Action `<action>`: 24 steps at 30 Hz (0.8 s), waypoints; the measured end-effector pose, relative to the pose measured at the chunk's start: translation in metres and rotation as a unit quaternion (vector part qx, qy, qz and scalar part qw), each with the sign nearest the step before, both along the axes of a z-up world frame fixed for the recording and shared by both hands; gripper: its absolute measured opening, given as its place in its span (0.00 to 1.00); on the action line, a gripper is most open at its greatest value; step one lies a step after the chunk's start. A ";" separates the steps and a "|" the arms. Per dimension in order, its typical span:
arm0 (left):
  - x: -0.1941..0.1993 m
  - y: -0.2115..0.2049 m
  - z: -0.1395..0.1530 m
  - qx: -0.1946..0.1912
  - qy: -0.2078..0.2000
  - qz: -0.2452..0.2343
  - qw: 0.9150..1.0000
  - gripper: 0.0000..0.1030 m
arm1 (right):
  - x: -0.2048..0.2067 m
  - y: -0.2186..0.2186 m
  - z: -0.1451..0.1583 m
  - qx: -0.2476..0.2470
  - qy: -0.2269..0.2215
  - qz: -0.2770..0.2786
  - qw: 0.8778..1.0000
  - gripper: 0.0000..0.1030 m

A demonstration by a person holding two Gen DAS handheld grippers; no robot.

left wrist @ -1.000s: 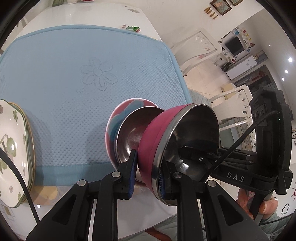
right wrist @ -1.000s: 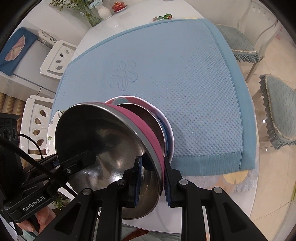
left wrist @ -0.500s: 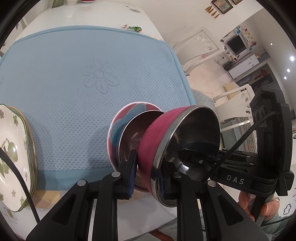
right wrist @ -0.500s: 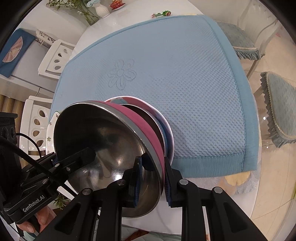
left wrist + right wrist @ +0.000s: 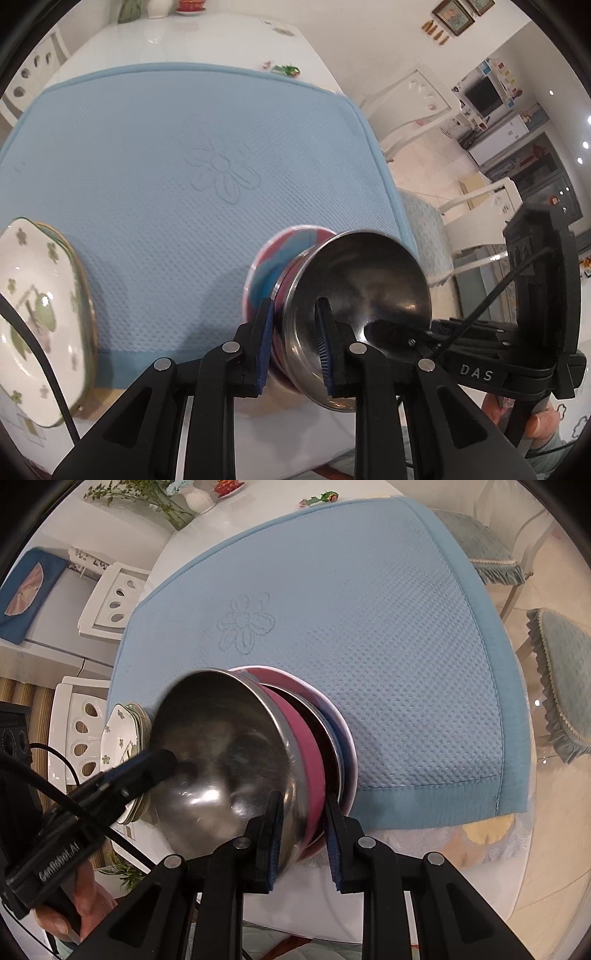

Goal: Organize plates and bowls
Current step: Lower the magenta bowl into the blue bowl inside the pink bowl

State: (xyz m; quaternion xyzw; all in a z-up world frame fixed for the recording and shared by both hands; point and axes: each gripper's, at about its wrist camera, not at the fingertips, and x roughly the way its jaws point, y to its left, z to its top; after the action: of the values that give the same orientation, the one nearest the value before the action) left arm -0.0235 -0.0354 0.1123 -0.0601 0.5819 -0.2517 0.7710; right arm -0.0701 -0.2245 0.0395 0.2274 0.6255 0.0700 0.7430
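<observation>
I hold a steel bowl with a pink outside [image 5: 362, 280] from both sides. My left gripper [image 5: 293, 345] has its pads on the near rim wall, one outside and one inside, and its jaws are starting to open. My right gripper [image 5: 301, 830] is shut on the opposite rim of the same pink bowl [image 5: 221, 746]. The bowl tilts and sits nested against a second steel bowl [image 5: 327, 734], which rests in a pink and blue plate [image 5: 269, 258] on the blue mat [image 5: 184, 147]. A left fingertip [image 5: 155, 762] shows inside the bowl in the right wrist view.
A stack of white floral plates [image 5: 33, 314] lies at the mat's near left corner. The white table [image 5: 184, 40] carries a vase and small items at its far end. White chairs [image 5: 424, 96] and cushioned chairs [image 5: 561, 672] stand around it. A hand [image 5: 81, 904] grips a handle.
The pink bowl has tipped down onto the lower steel bowl, whose inside no longer shows. Both grippers stay on its rim and have hardly shifted.
</observation>
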 end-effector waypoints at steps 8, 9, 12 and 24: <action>0.008 0.018 -0.006 -0.030 0.017 0.028 0.999 0.19 | 0.000 -0.006 0.006 -0.009 -0.012 -0.012 1.000 0.22; 0.008 0.017 -0.007 -0.028 0.019 0.026 0.999 0.19 | 0.000 -0.007 0.005 -0.006 -0.011 -0.014 1.000 0.22; 0.009 0.014 -0.011 -0.025 0.024 0.023 0.999 0.19 | 0.000 -0.009 0.004 0.004 -0.008 -0.017 1.000 0.22; 0.013 0.006 -0.017 -0.014 0.033 0.016 0.999 0.19 | -0.001 -0.029 -0.006 0.048 -0.009 -0.045 0.998 0.23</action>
State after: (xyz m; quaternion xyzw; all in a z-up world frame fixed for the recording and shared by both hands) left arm -0.0110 -0.0299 0.0951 -0.0889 0.6023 -0.2455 0.7544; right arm -0.0708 -0.2536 0.0333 0.2901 0.6037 0.0689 0.7394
